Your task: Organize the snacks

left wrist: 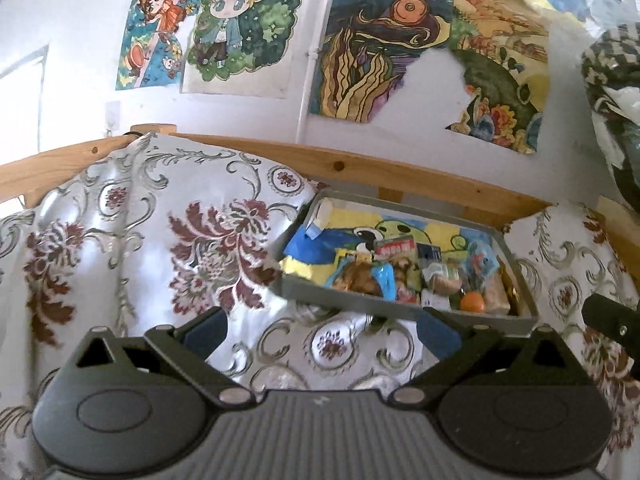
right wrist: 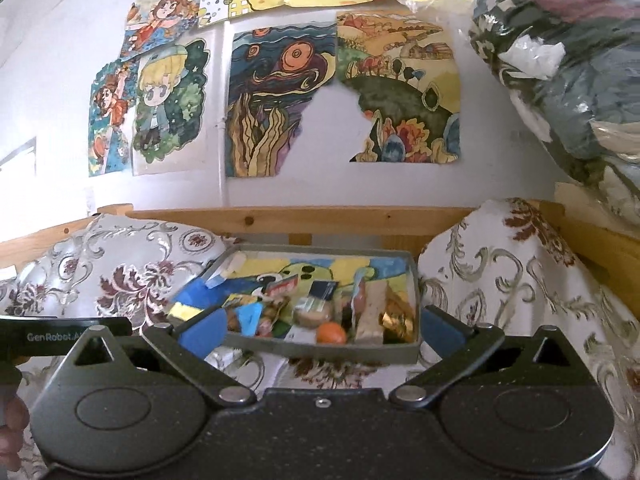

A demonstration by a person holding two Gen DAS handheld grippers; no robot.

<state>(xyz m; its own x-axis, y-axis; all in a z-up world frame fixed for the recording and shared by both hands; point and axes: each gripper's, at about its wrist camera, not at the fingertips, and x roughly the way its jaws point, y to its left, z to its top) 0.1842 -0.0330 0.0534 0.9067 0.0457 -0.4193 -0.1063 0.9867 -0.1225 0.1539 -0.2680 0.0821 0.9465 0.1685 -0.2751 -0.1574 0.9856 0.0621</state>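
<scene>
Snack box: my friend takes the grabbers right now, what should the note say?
Left gripper: open, empty, low in front of the box.
Right gripper: open, empty, fingers either side of the box's front wall.
Grey box sits on the flowered cloth.
Inside: orange ball, round cookie pack, gold wrapper, blue packet, jumbled.
Done: snacks are boxed.
Left: tidy them.
</scene>
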